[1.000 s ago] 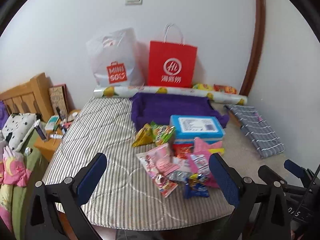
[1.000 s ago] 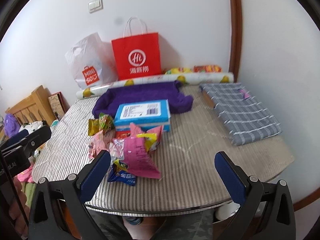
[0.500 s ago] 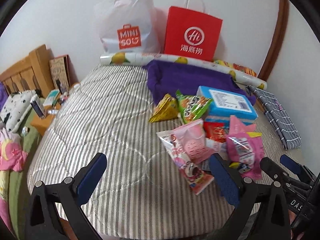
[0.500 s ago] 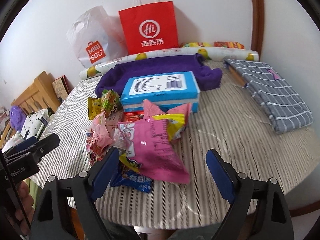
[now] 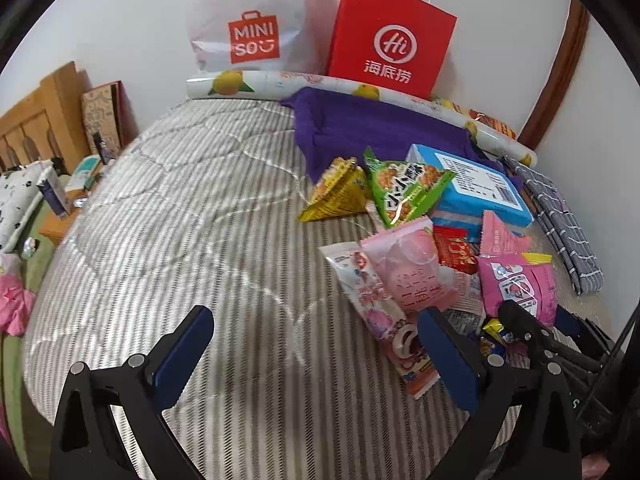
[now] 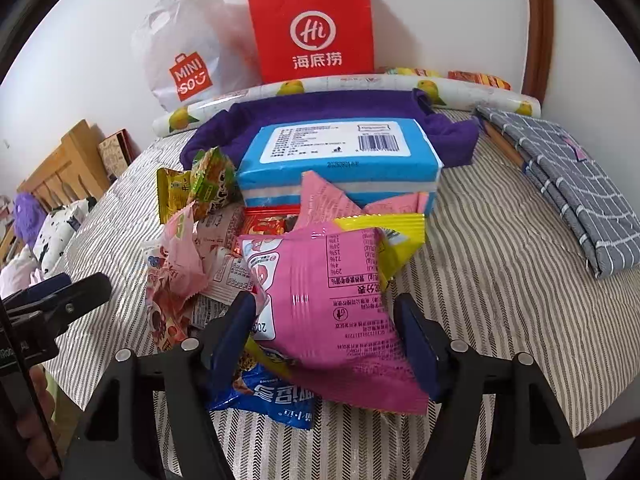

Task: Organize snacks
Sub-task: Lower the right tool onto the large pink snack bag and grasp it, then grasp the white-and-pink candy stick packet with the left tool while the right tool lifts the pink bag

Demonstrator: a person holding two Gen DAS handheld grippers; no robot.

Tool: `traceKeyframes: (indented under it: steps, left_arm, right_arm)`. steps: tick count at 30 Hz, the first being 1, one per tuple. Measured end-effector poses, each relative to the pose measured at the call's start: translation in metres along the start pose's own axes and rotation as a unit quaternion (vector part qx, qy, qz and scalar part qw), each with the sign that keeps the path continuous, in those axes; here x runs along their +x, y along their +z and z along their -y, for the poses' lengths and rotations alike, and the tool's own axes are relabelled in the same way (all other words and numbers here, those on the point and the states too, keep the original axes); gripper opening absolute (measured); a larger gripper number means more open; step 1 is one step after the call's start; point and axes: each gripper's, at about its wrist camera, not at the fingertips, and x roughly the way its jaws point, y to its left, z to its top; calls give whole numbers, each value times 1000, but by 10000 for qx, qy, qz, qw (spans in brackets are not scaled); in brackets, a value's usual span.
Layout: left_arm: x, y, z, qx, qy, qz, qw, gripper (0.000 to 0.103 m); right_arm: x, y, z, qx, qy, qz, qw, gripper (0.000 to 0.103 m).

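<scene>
Right tongs (image 6: 324,324) straddle the pink snack bag (image 6: 332,300), jaws apart; close squarely mid-bag without crushing. Left tongs (image 5: 316,344) hang apart over the bed (image 5: 200,220)

The left tool (image 5: 314,350) is low over the bed with its two blue pads wide apart and nothing between them. The right tool (image 6: 326,334) has its pads closer together, one on each side of a pink packet (image 6: 320,300); it cannot be told if they press it. Its tips also show in the left view.
</scene>
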Motion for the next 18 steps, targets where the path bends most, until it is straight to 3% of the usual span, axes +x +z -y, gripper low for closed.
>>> traceKeyframes:
  steps: [6, 15, 18]
  left_arm:
    - [9, 4, 13, 97, -283, 1, 9996, 103]
    - [31, -1, 24, 260, -72, -272, 9993, 100]
    - [40, -4, 32, 404, 34, -365, 9985, 91]
  right_arm:
    - [-8, 0, 4, -45, -15, 118, 9999, 64]
    - [-38, 3, 24, 65, 17, 465, 9989, 64]
    - [-43, 4, 30, 114, 73, 512, 9986, 63]
